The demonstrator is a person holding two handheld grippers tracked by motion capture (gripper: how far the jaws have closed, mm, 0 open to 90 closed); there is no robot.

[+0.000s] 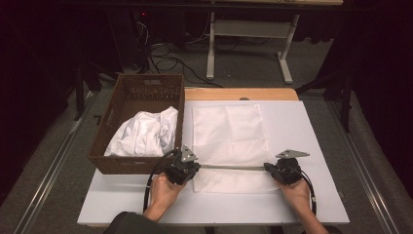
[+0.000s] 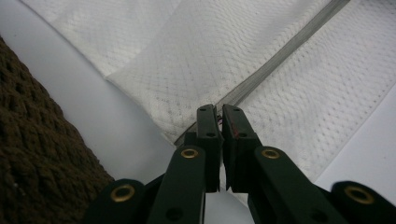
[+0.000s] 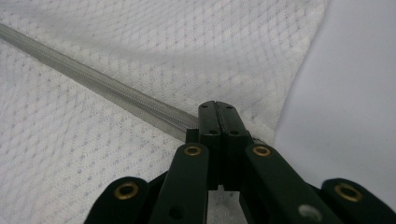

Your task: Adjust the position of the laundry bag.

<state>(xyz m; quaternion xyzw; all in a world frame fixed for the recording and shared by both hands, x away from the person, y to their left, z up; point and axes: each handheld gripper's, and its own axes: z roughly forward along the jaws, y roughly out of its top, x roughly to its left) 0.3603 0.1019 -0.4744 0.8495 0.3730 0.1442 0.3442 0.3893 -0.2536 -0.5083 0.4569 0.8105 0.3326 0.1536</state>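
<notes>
From above, a person works two tools at a white surface (image 1: 122, 204). The left tool (image 1: 187, 167) and the right tool (image 1: 272, 168) each pinch one end of the grey zipper (image 1: 231, 167) that runs across the near part of a white mesh bag (image 1: 229, 146). The bag lies flat on the surface, just right of a brown basket (image 1: 146, 92) that holds a crumpled white cloth (image 1: 143, 134). The left hand (image 1: 163, 190) and right hand (image 1: 294, 192) come in from the near edge, wrists low, tools pointing inward toward each other along the zipper line.

Looking along the left tool (image 2: 218, 112), the jaws stand nearly together, a thin slit between them, clamped on the zipper (image 2: 280, 53) at the bag's (image 2: 196, 60) corner. The basket's woven wall (image 2: 32, 140) sits close beside that corner, with a strip of bare surface (image 2: 93, 107) between.

Looking along the right tool (image 3: 217, 108), the jaws are pressed tight on the zipper's (image 3: 93, 84) other end, with mesh (image 3: 84, 154) on both sides of it and the bag's edge meeting bare surface (image 3: 355, 93) just beyond.
</notes>
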